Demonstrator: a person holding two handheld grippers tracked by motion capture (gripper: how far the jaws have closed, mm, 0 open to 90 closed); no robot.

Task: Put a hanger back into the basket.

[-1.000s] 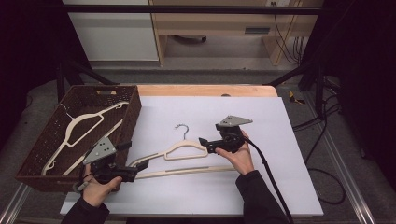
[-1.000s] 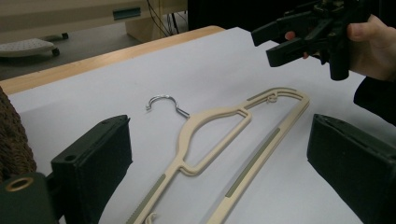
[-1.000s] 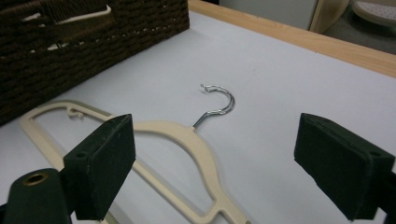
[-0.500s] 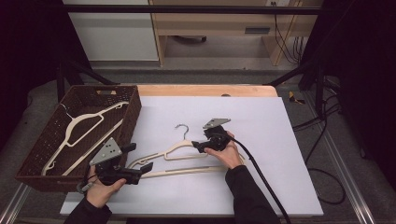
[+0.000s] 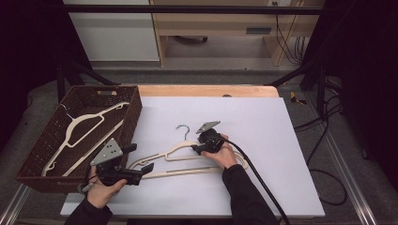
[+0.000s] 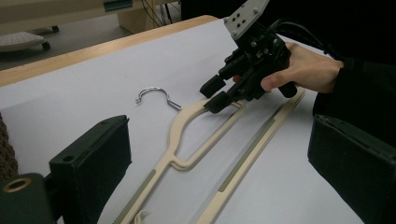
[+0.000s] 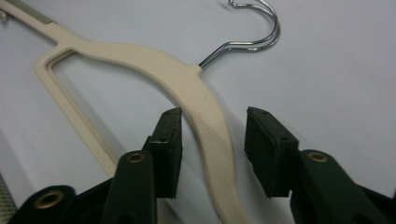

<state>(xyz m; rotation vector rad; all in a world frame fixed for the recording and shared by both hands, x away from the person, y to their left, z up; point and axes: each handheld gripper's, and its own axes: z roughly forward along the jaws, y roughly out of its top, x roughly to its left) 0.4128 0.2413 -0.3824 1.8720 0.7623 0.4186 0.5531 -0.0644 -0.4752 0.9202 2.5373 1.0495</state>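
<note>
A cream plastic hanger (image 5: pixel 164 152) with a metal hook (image 5: pixel 183 129) lies flat on the white table sheet. My right gripper (image 5: pixel 195 147) is down at its neck, just below the hook (image 7: pixel 257 28). Its jaws have just been closing and straddle the hanger (image 7: pixel 187 79), with a small gap still showing at each pad. The left gripper view shows that gripper (image 6: pixel 215 94) tilted down onto the hanger (image 6: pixel 175 135). My left gripper (image 5: pixel 138 159) rests by the hanger's left end, jaws wide open and holding nothing.
A dark wicker basket (image 5: pixel 133 112) stands at the table's left edge with another cream hanger (image 5: pixel 80 124) inside. The right gripper's black cable (image 5: pixel 256 178) trails toward the front edge. Bare white sheet (image 5: pixel 263 126) lies to the right.
My right gripper has come left and down from above the sheet onto the hanger's neck, and its jaws have narrowed around it. The left gripper has stayed put.
</note>
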